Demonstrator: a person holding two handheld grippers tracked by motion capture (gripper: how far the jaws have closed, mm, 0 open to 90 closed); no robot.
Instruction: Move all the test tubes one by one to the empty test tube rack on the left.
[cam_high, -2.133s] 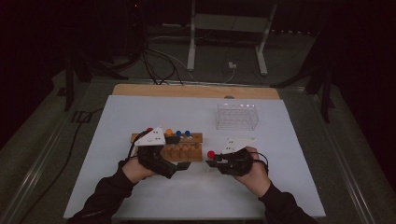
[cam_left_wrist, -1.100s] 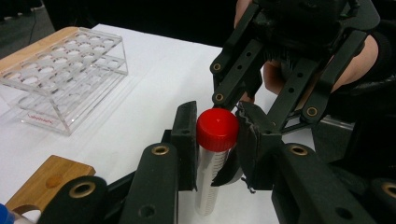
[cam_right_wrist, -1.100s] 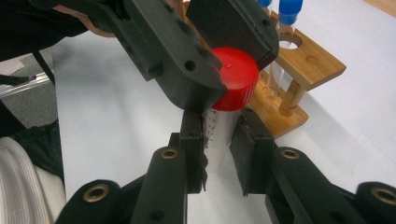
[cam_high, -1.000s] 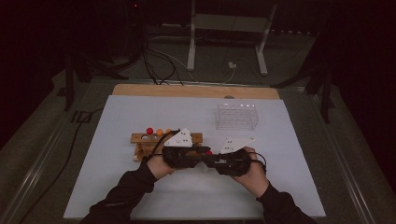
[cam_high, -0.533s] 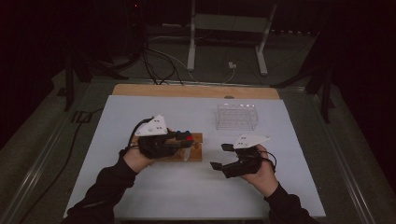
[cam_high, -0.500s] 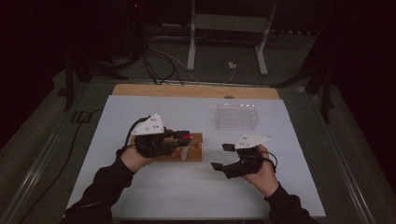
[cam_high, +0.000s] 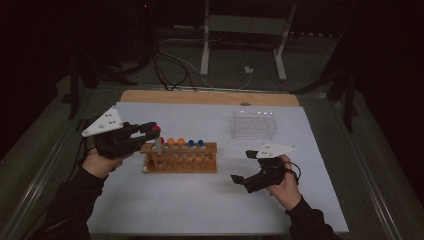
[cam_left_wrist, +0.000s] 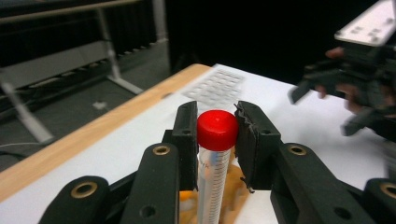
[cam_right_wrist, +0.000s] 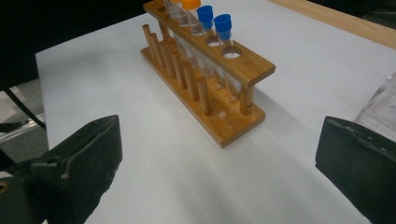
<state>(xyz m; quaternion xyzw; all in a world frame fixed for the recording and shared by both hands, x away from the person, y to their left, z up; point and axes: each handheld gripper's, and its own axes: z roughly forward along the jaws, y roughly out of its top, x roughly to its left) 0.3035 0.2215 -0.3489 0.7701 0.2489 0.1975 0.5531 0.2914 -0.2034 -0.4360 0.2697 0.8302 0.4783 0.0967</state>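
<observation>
One red-capped tube (cam_left_wrist: 215, 140) sits clamped between your left gripper (cam_high: 148, 131) jaws, pinched at the cap alone, its body hanging below them over the near end of the wooden rack (cam_high: 180, 159). With so little cap in the pads, a tilt or a knock on the rack's rim could swing the tube or slip it out. Your right gripper (cam_high: 242, 170) stands wide and empty, having just opened, the rack well ahead of its jaws, so it cannot steady anything.

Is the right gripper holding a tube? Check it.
No. The right gripper has its fingers wide apart with bare table between them.
</observation>
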